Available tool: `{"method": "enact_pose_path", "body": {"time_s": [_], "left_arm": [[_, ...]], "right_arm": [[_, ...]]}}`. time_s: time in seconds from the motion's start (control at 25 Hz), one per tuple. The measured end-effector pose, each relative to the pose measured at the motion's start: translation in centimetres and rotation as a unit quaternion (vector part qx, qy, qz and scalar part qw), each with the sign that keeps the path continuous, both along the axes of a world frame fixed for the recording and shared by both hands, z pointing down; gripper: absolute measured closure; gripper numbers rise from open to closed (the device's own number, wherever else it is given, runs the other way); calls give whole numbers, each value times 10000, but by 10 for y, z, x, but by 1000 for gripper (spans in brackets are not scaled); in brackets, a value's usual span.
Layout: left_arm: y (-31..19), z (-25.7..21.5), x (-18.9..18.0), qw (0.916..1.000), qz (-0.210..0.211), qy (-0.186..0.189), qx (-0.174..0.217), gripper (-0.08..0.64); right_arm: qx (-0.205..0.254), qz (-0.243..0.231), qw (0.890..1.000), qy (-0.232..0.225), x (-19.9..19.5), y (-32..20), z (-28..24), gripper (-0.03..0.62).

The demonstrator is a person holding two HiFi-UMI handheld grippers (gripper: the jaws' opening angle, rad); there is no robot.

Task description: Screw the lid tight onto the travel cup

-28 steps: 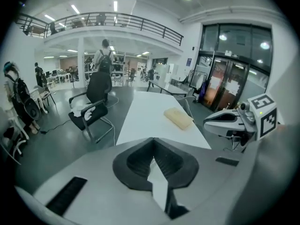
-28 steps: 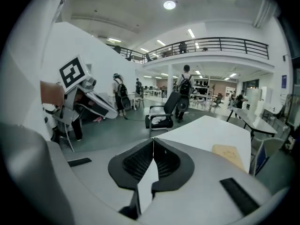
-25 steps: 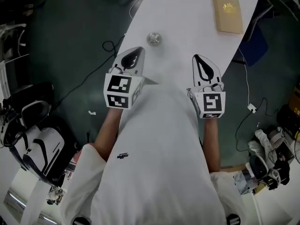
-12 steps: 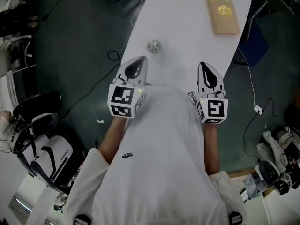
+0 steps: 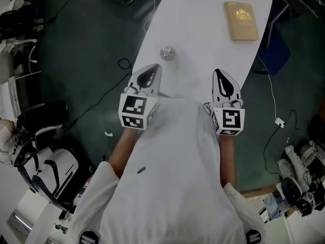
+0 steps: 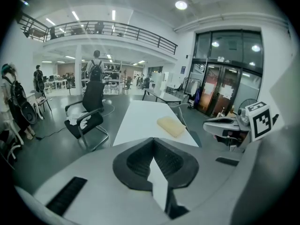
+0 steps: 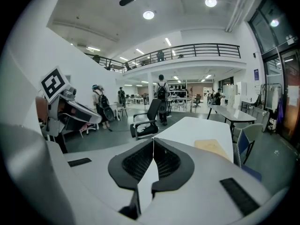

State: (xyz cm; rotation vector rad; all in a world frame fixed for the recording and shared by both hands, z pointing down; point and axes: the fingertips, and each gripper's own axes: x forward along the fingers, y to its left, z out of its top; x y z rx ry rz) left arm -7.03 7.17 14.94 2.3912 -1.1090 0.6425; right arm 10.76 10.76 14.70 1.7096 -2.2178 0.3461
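Held left gripper (image 5: 149, 73) and right gripper (image 5: 221, 78) closed, empty, ribbed black pads (image 6: 171, 162) together. Saw small round shiny cup (image 5: 167, 52) just ahead of left gripper on smooth white table (image 5: 203, 19), apparently upright.

White short-sleeved shirt (image 5: 172, 187) (tiny dark chest mark (image 5: 140, 170)); white left claw (image 5: 152, 70) and right claw (image 5: 219, 75), black-padded, with black-and-white marker cubes (image 5: 136, 112).

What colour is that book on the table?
The book is tan with a gold emblem; clearest in head view.
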Motion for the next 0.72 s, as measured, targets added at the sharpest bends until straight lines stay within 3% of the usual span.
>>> {"method": "enact_pose_path", "body": {"time_s": [0.72], "left_arm": [[11, -4, -5, 9999, 38, 156, 42, 555]], "right_arm": [[-97, -56, 9999, 10, -16, 13, -5, 591]]}}
